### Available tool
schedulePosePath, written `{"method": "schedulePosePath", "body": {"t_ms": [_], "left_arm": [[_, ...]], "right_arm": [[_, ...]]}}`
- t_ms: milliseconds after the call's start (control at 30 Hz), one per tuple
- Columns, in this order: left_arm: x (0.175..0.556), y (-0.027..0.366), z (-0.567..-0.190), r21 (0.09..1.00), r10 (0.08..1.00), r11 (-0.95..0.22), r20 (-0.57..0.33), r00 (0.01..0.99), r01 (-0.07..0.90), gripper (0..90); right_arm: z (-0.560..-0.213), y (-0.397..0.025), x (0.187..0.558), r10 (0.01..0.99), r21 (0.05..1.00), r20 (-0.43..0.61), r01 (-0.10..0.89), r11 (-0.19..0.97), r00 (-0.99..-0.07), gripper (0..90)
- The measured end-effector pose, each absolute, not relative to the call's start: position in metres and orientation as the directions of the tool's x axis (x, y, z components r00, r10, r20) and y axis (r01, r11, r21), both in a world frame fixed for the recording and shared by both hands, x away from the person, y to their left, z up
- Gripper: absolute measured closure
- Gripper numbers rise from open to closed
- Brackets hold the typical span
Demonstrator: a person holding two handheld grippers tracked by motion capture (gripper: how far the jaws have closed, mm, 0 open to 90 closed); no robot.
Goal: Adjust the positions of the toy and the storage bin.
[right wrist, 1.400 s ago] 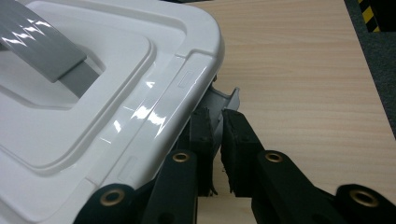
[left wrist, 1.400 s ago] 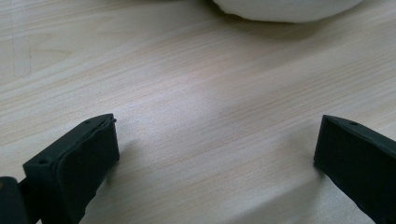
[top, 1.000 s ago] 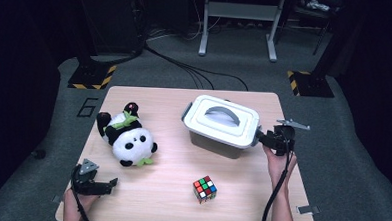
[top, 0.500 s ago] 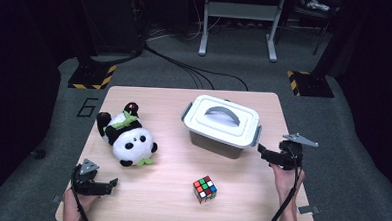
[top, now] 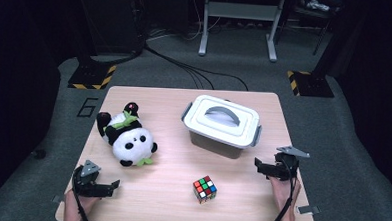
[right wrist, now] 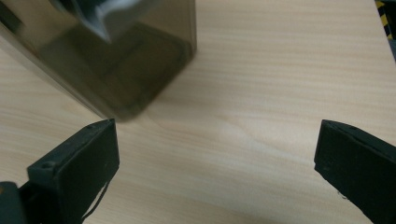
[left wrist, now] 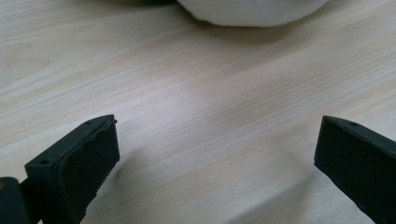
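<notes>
A lidded box with a white lid and grey handle stands at the table's right middle; its dark translucent wall fills the upper left of the right gripper view. A plush panda lies on the left, its white edge at the top of the left gripper view. A colour cube rests near the front centre. My left gripper is open at the front left corner, low over bare wood. My right gripper is open, just right of and in front of the box, holding nothing.
The wooden table ends close behind both hands. Dark floor with cables, a metal stand and striped floor plates lie beyond the far edge.
My right gripper has drawn back from the box's right side toward the front edge of the table. The left gripper and the objects have stayed put.
</notes>
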State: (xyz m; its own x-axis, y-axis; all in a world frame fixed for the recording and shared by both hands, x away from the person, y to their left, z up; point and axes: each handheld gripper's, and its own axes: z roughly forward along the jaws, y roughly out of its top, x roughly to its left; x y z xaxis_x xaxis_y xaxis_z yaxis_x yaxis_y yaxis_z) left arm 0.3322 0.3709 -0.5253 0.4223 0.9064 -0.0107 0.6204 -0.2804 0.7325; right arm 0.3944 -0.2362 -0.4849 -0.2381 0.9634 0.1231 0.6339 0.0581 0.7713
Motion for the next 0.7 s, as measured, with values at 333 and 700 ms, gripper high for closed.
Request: {"method": "schedulePosePath", "body": {"t_ms": [333, 700], "left_arm": [[0.321, 0.353, -0.508, 0.742, 0.879, -0.317, -0.005, 0.477, 0.591, 0.0], [0.314, 0.319, -0.491, 0.749, 0.825, -0.387, 0.022, 0.565, 0.537, 0.0]], "right_arm": [[-0.514, -0.237, 0.397, 0.969, 0.726, 0.076, 0.679, 0.108, -0.235, 0.0], [-0.527, -0.232, 0.399, 0.973, 0.703, 0.022, 0.696, 0.147, -0.228, 0.0]]}}
